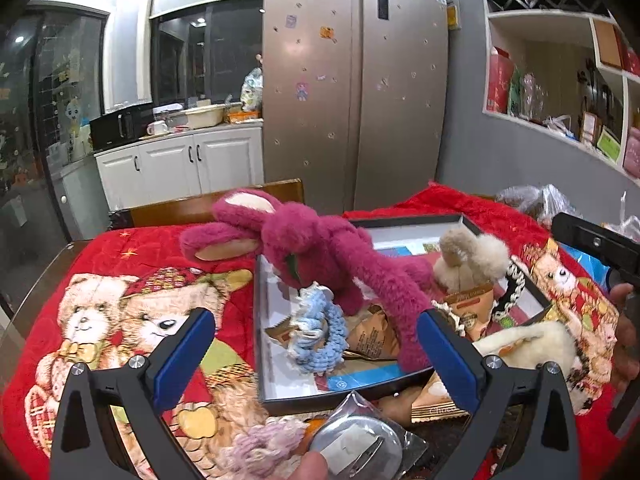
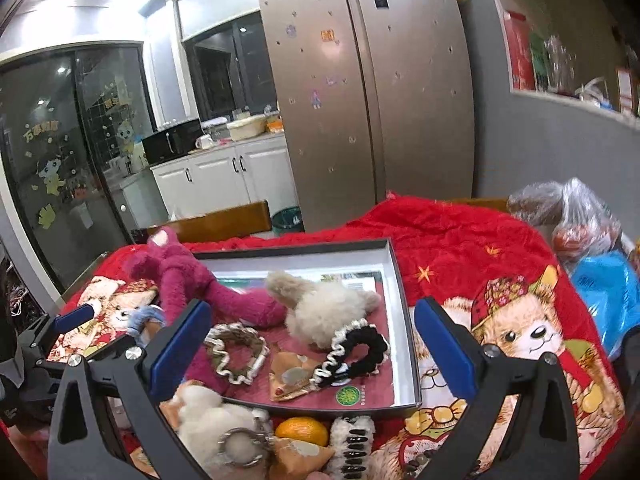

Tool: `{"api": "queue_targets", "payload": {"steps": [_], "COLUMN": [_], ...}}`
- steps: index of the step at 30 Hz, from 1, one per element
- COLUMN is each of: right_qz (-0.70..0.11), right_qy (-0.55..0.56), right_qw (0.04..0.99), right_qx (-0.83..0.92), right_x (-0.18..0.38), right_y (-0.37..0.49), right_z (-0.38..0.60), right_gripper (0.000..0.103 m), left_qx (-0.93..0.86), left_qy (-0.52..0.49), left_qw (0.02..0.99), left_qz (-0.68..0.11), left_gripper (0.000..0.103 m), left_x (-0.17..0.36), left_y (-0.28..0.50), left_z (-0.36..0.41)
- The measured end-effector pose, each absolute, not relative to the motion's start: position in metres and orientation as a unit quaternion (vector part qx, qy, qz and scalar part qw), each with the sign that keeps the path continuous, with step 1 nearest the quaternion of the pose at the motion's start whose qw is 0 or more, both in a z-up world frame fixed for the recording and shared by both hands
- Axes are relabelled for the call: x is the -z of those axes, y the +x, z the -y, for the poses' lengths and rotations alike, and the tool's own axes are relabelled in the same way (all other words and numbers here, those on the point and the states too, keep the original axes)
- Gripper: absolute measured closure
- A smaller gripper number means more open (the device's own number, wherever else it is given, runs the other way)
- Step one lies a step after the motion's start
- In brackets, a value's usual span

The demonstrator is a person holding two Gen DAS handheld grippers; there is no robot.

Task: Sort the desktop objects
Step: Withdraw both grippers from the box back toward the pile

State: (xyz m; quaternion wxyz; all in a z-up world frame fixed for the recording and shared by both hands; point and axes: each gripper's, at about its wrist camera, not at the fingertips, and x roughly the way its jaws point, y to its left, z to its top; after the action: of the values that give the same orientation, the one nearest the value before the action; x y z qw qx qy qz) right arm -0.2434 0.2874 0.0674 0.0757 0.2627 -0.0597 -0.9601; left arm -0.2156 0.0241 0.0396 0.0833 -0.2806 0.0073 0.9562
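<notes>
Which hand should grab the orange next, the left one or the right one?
Probably right. The orange lies just outside the tray, low between the open right gripper's fingers. From the left gripper, also open, only an orange sliver peeks from behind a clear packet.

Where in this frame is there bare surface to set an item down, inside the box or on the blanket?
Inside the box, only the far right corner behind the beige plush is bare. The red blanket is free right of the box and left of it. Crowded: the near edge, with the orange, hair claw and keyring plush.
</notes>
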Motion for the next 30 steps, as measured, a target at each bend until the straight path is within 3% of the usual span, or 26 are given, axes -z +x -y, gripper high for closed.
{"api": "queue_targets", "payload": {"steps": [8,15,23,30], "right_qz": [0.011,0.027,0.048,0.027], "right_qy": [0.187,0.162,0.175,0.206], "right_qw": [0.090,0.138,0.145,0.131], "right_qx": [0.978,0.977,0.973,0.969], "right_x": [-0.119,-0.137,-0.115,-0.054], "right_y": [-0.184,-0.135,-0.099,-0.080], "right_z": [-0.250,-0.225,-0.219,-0.233], "right_gripper": [0.000,0.000,0.000,0.000], "left_qx": [-0.968,-0.967,-0.964,-0.949], "left_qy": [-0.240,-0.244,-0.250,-0.283], "left_qw": [0.070,0.077,0.082,0.126], "left_qz": [-0.016,-0.017,-0.036,-0.058], "left_gripper": [0.000,0.000,0.000,0.000], "left_x": [-0.080,-0.080,-0.056,-0.021], "left_y": [-0.171,-0.119,-0.087,-0.085], "left_z": [-0.003,0.017,0.013,-0.017]}}
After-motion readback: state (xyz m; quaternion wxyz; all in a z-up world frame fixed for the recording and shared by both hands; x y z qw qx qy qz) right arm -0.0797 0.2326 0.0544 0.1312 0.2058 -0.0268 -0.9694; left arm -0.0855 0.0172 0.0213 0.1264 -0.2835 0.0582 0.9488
